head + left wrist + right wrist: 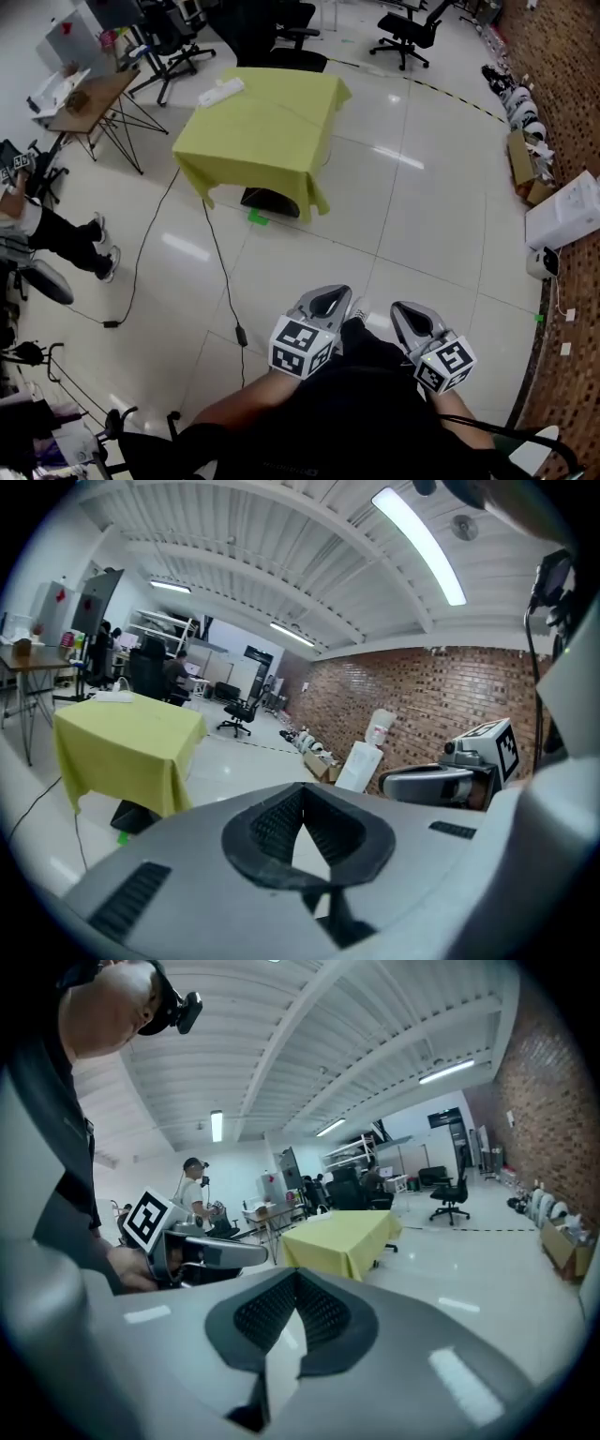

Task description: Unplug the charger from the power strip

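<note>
- The left gripper [330, 298] and the right gripper [415, 317] both have their jaws clenched on nothing. They are near the person's body, well apart from the work.
- The white power strip [221, 91] lies at the far left corner of the yellow-draped counter [281, 141]. The charger is too small to make out.
- A black cable [223, 272] trails across the floor between, and a foot could snag it.
- The strip sits near the counter's edge, so an unbraced tug might drag it off.
</note>
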The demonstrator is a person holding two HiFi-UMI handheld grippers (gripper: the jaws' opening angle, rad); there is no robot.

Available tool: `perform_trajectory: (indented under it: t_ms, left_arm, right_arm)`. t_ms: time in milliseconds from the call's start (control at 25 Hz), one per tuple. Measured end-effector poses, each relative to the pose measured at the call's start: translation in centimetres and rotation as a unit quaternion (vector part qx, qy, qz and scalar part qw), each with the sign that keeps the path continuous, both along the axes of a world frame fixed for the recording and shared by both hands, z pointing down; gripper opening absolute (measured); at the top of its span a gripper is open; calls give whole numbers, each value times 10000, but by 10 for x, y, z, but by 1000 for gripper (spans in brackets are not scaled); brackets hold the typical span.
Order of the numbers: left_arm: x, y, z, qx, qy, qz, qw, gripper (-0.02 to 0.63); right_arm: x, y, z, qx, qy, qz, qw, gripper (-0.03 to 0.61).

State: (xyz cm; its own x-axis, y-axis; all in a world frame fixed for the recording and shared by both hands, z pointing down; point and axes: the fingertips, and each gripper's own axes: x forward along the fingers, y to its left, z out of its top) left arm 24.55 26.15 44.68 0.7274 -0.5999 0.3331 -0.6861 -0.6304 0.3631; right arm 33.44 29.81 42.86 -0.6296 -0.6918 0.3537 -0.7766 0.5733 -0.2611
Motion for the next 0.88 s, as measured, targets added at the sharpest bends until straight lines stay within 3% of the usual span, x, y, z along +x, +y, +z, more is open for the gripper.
perform_trajectory:
  t_ms: [160, 400, 640, 880]
  left_arm:
    - [-46, -31, 5, -125, -147, -771, 9968, 8]
    - [-83, -92, -8, -34, -331, -1628, 9861, 7]
    - [-79, -163, -25, 52, -205, -2079, 9779, 7]
    - [-77, -198, -21, 102, -407, -2428, 9692, 8]
  right_arm:
    - [-33, -48, 1, 16, -169, -627, 9979, 3]
    - [-65, -132, -11, 313, -420, -1458, 9879, 3]
    - [-69, -202, -21, 413, -511, -1950, 9786, 3]
    - [-62, -252, -13, 379, -701, -2145, 9735, 3]
